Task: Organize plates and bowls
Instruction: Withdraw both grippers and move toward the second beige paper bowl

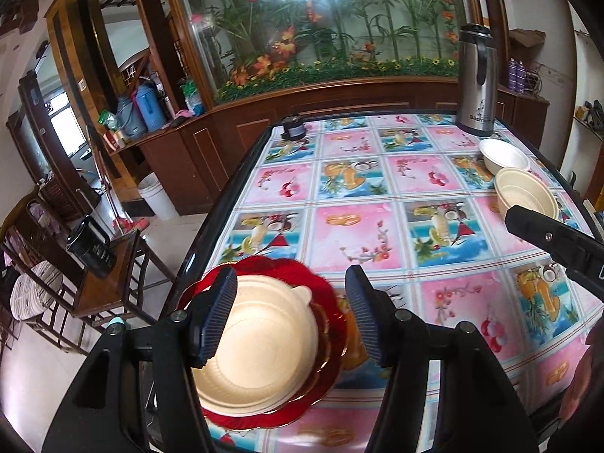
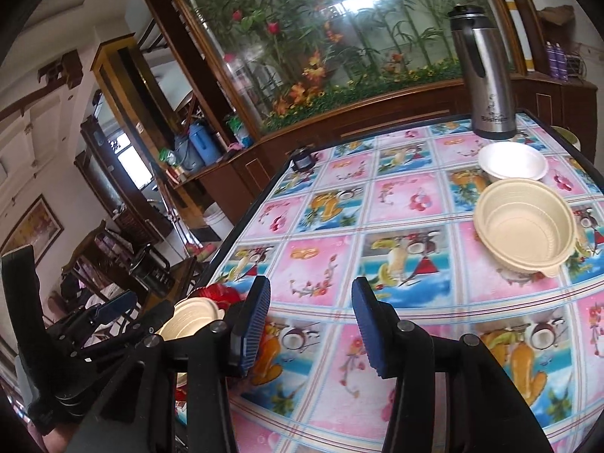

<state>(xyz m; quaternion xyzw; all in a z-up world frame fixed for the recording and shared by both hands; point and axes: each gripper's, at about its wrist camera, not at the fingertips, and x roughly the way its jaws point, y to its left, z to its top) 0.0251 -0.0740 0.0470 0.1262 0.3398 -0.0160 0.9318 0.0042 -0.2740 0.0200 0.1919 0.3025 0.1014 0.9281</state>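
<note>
so, counted out as it lies now:

worktop (image 1: 377, 188): one, covered by a glossy cloth printed with pink and blue fruit-and-drink squares.

left gripper (image 1: 290, 321): fingers (image 1: 221, 313) spread wide, nothing between them; they hang above the plate stack at the near left edge, the left one over the cream plate's rim. whether it touches cannot be told.

right gripper (image 2: 309, 326): fingers (image 2: 253, 324) wide apart, holding nothing, over bare cloth; its black body shows at the right edge of the left wrist view.

plate stack: one cream plate (image 1: 260, 343) with a small tab on its rim, lying on top of an amber plate (image 1: 327, 343), of which only the right rim shows, and a red scalloped plate (image 1: 271, 264) lowest. three plates can be counted; any more are hidden.

bowls: two groups at the far right, well apart from the plates. one cream bowl (image 2: 524, 222), ridged inside, tab on its near rim; its rim looks doubled, so it may be nested, cannot tell. one white bowl (image 2: 511, 162) just behind it, their rims touching or nearly so.

thermos jug (image 2: 485, 75): one, steel with black lid and handle, upright at the far right corner just behind the white bowl.

small dark object (image 1: 293, 128): one, at the far edge, too small to name.
</note>
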